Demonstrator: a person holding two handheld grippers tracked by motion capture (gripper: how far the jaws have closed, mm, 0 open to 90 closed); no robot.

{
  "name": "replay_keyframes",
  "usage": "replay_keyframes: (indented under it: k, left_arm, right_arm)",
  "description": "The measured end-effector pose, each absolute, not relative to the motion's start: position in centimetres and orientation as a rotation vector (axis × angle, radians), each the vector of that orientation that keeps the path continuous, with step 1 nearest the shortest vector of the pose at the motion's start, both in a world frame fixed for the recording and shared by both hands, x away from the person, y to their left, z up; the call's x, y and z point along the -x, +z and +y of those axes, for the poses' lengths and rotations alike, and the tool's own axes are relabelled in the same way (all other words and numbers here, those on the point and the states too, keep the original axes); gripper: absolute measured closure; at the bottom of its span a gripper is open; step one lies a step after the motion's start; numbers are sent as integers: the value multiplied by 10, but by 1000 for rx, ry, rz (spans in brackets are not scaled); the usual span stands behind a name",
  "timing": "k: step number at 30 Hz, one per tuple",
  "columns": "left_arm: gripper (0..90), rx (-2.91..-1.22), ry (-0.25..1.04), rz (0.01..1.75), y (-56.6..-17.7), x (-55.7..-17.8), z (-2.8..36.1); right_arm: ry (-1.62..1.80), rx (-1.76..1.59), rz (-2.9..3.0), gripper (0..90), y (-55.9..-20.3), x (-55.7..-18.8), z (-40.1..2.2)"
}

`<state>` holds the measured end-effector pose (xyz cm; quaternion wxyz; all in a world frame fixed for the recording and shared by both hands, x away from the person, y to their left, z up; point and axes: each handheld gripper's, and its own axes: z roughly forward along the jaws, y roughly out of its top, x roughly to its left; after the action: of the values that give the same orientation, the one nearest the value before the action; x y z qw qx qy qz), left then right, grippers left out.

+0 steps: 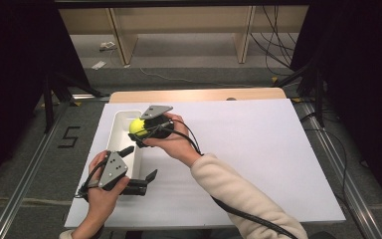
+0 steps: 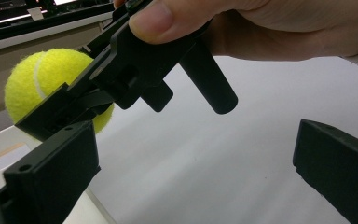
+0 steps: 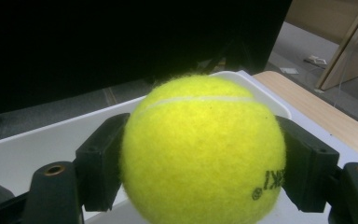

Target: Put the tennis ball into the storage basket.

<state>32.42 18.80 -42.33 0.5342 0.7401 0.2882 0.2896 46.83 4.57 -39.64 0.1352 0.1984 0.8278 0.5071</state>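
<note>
The table (image 1: 278, 149) extended forward from the person, with a tray (image 1: 122, 130) lying on its left part, long side running away from the person. The right gripper (image 1: 140, 130) was positioned above the far half of the tray, and the ball (image 1: 138, 127) sat between its jaws, over the tray's interior. In the right gripper view, the ball (image 3: 203, 151) was in front of the tray's far rim (image 3: 242, 81). The left gripper (image 1: 140, 167) was nearer the person, one jaw over the tray's near end and the other over the table to the right of it. The right gripper lay behind the left gripper.
</note>
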Motion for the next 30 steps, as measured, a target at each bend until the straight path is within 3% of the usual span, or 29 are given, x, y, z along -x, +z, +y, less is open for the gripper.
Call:
replay_keyframes:
  k: [30]
  left_arm:
    - [0,-1763,693,686,-423,-324,188]
  right_arm:
    - [1485,-546,2419,266,-396,-469,59]
